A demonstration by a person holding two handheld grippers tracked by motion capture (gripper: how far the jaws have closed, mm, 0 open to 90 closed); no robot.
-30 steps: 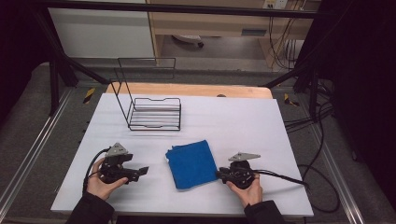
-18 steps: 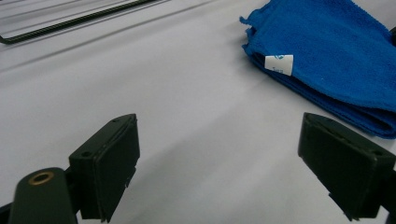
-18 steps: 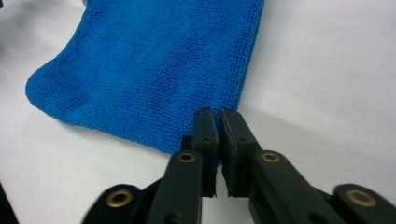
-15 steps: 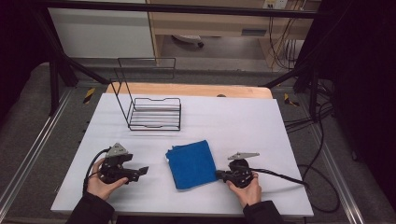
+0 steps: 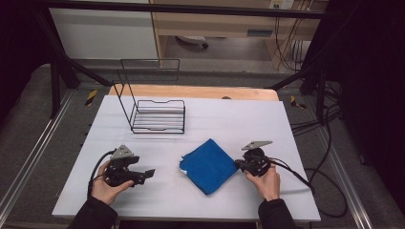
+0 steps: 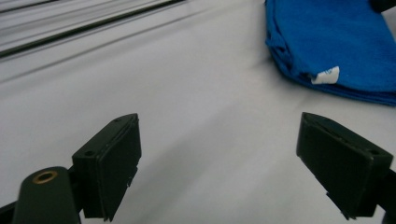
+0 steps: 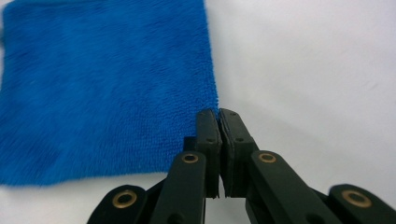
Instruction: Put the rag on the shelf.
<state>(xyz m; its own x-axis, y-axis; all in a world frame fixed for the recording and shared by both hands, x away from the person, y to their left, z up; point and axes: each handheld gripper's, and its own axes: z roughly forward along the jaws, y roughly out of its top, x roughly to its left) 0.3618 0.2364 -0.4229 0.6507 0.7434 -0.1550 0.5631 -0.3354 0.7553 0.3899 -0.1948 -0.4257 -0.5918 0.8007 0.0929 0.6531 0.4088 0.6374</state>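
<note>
Right gripper view shows the right gripper [image 7: 218, 114] pressed together at the cloth's [image 7: 102, 88] near corner, bare table [image 7: 317, 70] beside. Left gripper [image 6: 219, 154] spread, cloth ahead; rack [image 5: 157, 114] far beyond.

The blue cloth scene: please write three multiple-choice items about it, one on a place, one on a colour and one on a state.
1. In the high view, where does the wire rack stand?
A. On the blue cloth
B. Beyond the blue cloth, toward the left of the table
C. Between the two grippers

2. What colour is the small label on the cloth's edge?
A. White
B. Red
C. Black

3. How do the jaws of the left gripper stand?
A. Shut on the cloth
B. Shut on the rack
C. Wide open, with nothing between them

Key: 1 B, as the rack sits farther from the person and to the left. 2 A, as the left gripper view shows a white tag. 3 C, as only bare table lies between the pads.
</note>
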